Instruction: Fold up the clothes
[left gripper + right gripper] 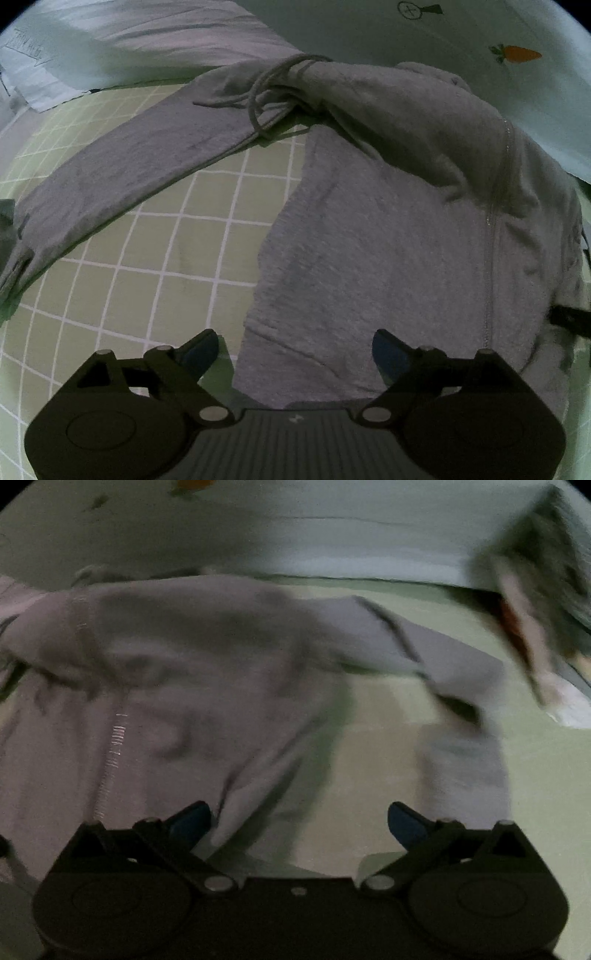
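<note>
A grey zip-up hoodie [388, 240] lies spread on a green checked sheet [155, 258]. Its left sleeve [122, 173] stretches out to the left, and its drawstring [266, 99] loops near the bunched hood. My left gripper [295, 350] is open, hovering over the hoodie's lower left hem with nothing between its fingers. In the blurred right wrist view the same hoodie [177, 686] fills the left, its zipper [110, 757] running down and its right sleeve [450, 686] bent downward. My right gripper [299, 823] is open above the hoodie's lower right edge.
A pale quilt [461, 33] with a carrot print [519, 54] lies behind the hoodie. A dark strap [570, 319] shows at the right edge. In the right wrist view, a blurred grey and red object [535, 609] sits at the upper right.
</note>
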A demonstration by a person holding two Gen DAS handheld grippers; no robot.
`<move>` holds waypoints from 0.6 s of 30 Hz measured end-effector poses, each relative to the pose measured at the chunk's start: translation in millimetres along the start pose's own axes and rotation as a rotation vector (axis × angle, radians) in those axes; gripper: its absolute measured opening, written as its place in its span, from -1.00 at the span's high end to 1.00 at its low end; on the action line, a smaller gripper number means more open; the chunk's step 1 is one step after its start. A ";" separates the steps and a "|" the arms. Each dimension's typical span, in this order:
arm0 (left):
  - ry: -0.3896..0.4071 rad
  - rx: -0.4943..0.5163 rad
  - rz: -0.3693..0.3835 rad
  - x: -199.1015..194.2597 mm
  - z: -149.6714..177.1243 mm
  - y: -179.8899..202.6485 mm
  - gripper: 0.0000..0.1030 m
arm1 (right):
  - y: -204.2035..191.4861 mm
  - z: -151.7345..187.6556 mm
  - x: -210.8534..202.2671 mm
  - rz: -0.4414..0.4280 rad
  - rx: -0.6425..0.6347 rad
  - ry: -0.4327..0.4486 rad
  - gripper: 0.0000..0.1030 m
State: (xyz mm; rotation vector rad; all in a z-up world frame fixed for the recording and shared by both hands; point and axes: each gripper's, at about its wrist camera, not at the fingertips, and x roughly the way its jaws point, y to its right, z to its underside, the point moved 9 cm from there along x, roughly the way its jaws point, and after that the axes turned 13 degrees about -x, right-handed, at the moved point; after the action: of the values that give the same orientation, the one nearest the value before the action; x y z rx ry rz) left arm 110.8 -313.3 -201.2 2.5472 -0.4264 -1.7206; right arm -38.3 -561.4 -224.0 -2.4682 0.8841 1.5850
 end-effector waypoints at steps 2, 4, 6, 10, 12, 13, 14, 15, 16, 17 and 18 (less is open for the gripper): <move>-0.004 -0.003 0.000 -0.8 -0.5 -1.7 -0.76 | 25.7 14.0 -2.5 0.058 0.038 -0.028 -1.00; -0.009 0.000 -0.001 -0.9 -1.3 -1.8 -0.76 | 48.0 25.2 -2.6 0.115 0.065 -0.057 -1.00; -0.011 0.000 -0.005 -0.8 -1.5 -1.3 -0.76 | 62.5 30.7 -2.7 0.137 0.098 -0.068 -0.99; -0.002 -0.005 -0.004 -2.1 -3.6 -1.4 -0.73 | 66.5 25.5 -5.7 0.023 0.197 -0.019 -0.99; 0.005 -0.008 -0.001 -3.2 -5.2 -1.8 -0.67 | 56.3 20.7 -3.5 -0.074 0.208 0.001 -0.99; 0.009 -0.009 0.000 -3.7 -6.0 -2.0 -0.52 | 49.9 19.1 -1.7 -0.120 0.201 0.006 -0.94; 0.012 -0.011 0.001 -4.3 -6.7 -2.2 -0.35 | 43.3 17.6 -0.1 -0.156 0.189 0.009 -0.79; 0.016 -0.012 0.003 -4.8 -7.5 -2.4 -0.22 | 37.6 16.4 1.1 -0.178 0.178 0.007 -0.67; 0.020 -0.012 0.009 -5.9 -8.9 -2.2 0.07 | 33.2 15.8 1.8 -0.189 0.171 0.005 -0.40; 0.019 -0.017 0.018 -6.9 -10.7 -2.4 0.27 | 28.0 16.0 1.6 -0.200 0.165 0.005 -0.11; 0.012 -0.039 0.036 -7.7 -11.7 -3.7 0.35 | 23.2 16.4 1.3 -0.213 0.158 0.008 0.03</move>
State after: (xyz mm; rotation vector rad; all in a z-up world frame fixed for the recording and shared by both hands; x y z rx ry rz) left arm 119.6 -309.3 -190.4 2.5063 -0.4312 -1.6832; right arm -62.9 -575.4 -227.3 -2.3698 0.6901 1.3814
